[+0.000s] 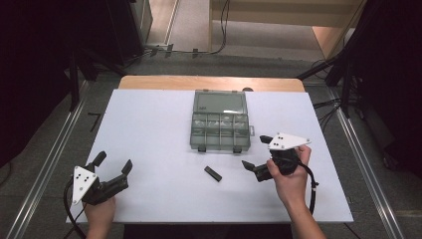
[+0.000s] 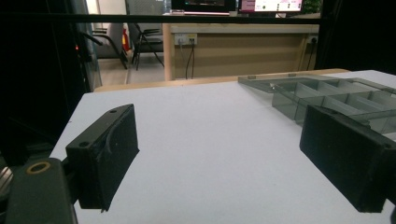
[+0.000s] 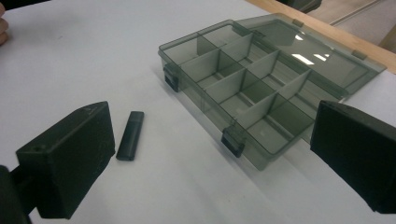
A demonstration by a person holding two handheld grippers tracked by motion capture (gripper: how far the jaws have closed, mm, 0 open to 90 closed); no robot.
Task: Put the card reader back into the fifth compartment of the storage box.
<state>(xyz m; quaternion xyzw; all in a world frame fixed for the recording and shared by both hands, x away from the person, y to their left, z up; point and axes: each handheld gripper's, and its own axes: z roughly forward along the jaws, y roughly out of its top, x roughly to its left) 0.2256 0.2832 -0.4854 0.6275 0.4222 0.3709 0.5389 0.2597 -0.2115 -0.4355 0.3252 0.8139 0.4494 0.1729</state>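
A smoky transparent compartment box point(image 1: 219, 130) lies mid-table with its lid point(image 1: 221, 103) swung open and flat behind it; its cells look empty. A small black stick point(image 1: 213, 173) lies on the white table point(image 1: 149, 129) just in front of the box. My right gripper point(image 1: 255, 152) hovers to the stick's right, open, nothing between its jaws. In the right gripper view the stick point(image 3: 130, 135) lies beside the left jaw and the box point(image 3: 247, 79) ahead. My left gripper point(image 1: 114, 162) rests at the front left, open and empty, with the box point(image 2: 336, 95) far to its right.
The wooden table edge point(image 1: 209, 82) runs behind the white sheet. Metal rails point(image 1: 54, 149) flank the table on both sides, and cables trail on the floor beyond. A hand point(image 3: 2, 28) shows at the far left of the right gripper view.
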